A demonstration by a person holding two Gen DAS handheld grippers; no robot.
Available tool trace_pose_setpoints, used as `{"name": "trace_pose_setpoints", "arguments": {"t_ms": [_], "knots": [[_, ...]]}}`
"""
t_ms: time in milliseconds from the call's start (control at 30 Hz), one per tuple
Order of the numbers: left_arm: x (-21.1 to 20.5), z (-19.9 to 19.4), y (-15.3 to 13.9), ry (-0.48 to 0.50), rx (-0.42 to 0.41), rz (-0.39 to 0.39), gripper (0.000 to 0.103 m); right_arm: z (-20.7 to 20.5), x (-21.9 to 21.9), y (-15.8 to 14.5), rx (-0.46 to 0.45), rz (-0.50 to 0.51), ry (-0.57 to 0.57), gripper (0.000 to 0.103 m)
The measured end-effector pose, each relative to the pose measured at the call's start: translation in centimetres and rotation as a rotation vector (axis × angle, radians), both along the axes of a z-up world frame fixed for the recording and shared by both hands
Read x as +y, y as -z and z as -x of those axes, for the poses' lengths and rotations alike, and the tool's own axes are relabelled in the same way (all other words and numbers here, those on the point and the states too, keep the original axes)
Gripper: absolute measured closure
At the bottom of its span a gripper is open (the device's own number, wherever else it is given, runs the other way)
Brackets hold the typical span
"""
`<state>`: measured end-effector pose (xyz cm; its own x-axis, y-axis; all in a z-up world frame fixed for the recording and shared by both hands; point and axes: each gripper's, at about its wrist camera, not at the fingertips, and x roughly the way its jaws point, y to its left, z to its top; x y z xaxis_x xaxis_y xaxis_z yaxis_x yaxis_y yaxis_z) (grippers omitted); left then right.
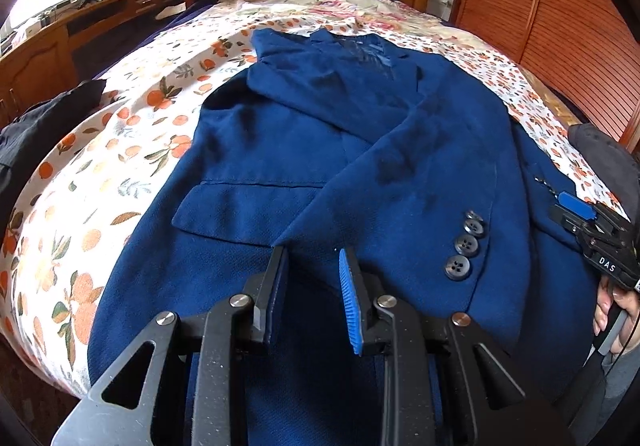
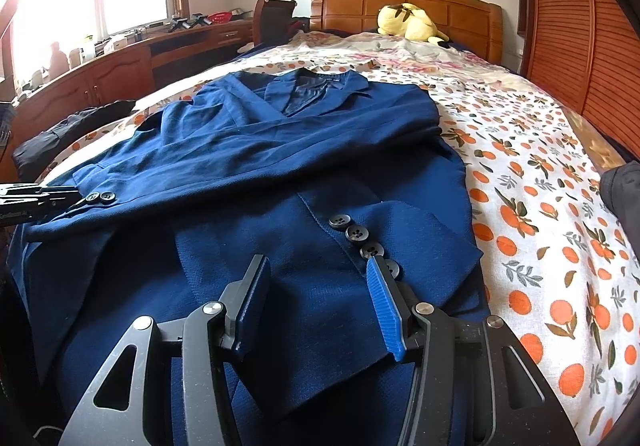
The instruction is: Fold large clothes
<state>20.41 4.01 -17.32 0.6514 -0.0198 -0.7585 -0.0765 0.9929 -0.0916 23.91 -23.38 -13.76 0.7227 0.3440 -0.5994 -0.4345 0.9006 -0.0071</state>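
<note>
A navy blue suit jacket (image 1: 320, 150) lies face up on the bed, collar toward the headboard, both sleeves folded across its chest. It also shows in the right wrist view (image 2: 280, 166). My left gripper (image 1: 312, 258) is open just above the jacket's lower hem, near the cuff buttons (image 1: 464, 246) of one sleeve. My right gripper (image 2: 316, 266) is open over the lower hem on the other side, next to the other sleeve's cuff buttons (image 2: 360, 236). It also shows at the right edge of the left wrist view (image 1: 576, 206). Neither gripper holds cloth.
The bed has an orange-print sheet (image 2: 540, 206), a wooden headboard (image 2: 400, 6) and a yellow plush toy (image 2: 408, 22). A dark garment (image 1: 48, 118) lies at the bed's left edge. A wooden desk (image 2: 120, 66) stands on the left, a slatted wardrobe (image 2: 580, 26) on the right.
</note>
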Motion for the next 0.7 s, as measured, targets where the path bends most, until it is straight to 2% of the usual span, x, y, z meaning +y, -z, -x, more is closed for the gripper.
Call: {"name": "trace_pose_setpoints", "arguments": {"t_ms": [33,133,233,367,467,700], "knots": [[0.0,-0.2,0.1,0.01,0.007,-0.002,0.093,0.0,0.0,0.0,0.001,-0.002,-0.001,0.051],[0.2,-0.6,-0.1,0.002,0.012,0.003,0.101,-0.1,0.0,0.0,0.005,-0.007,-0.005,0.051],[0.5,-0.5,-1.6,-0.026,-0.038,-0.036,0.101,-0.1,0.1,0.0,0.004,-0.007,-0.004,0.051],[2.0,-1.0,-4.3,-0.068,-0.102,-0.033,0.101,-0.1,0.3,0.1,0.006,-0.002,-0.003,0.051],[2.6,-1.4,-6.0,-0.094,-0.142,-0.102,0.101,-0.1,0.4,0.1,0.003,0.004,0.003,0.051],[5.4,-0.4,-8.0,-0.076,-0.166,-0.095,0.101,0.0,0.6,0.1,-0.005,0.021,0.01,0.051]]}}
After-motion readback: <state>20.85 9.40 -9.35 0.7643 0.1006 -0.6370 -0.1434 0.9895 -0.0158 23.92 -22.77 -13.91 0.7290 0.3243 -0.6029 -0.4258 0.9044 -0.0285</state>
